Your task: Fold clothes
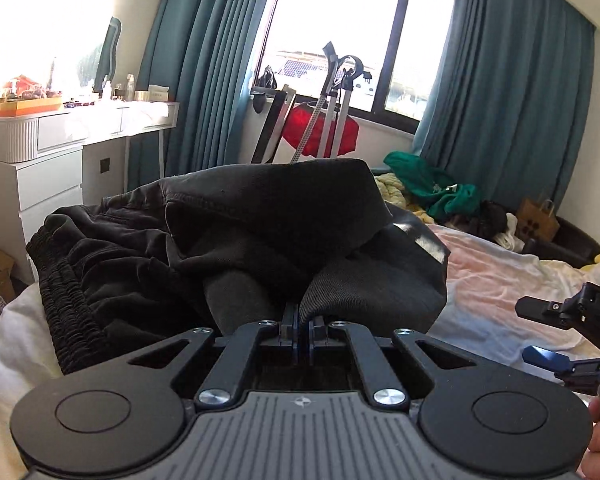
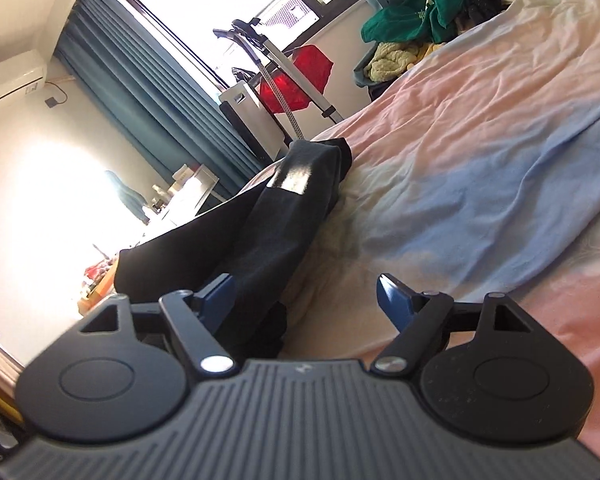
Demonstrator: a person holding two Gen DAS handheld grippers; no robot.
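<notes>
On the bed (image 2: pixel 480 128), left claw (image 1: pixel 300 322) clenches black trousers (image 1: pixel 236 232) — right claw (image 2: pixel 306 300) released beside them.

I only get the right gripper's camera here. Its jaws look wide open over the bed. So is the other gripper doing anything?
Observer: Yes. The left gripper is shut on the black trousers.
Operator: Trousers? I only see a dark strip.
Observer: The left view shows their gathered elastic waistband, bunched to one side.
Operator: Anything beside the bed on that side?
Observer: A white dresser with bottles on top.
</notes>
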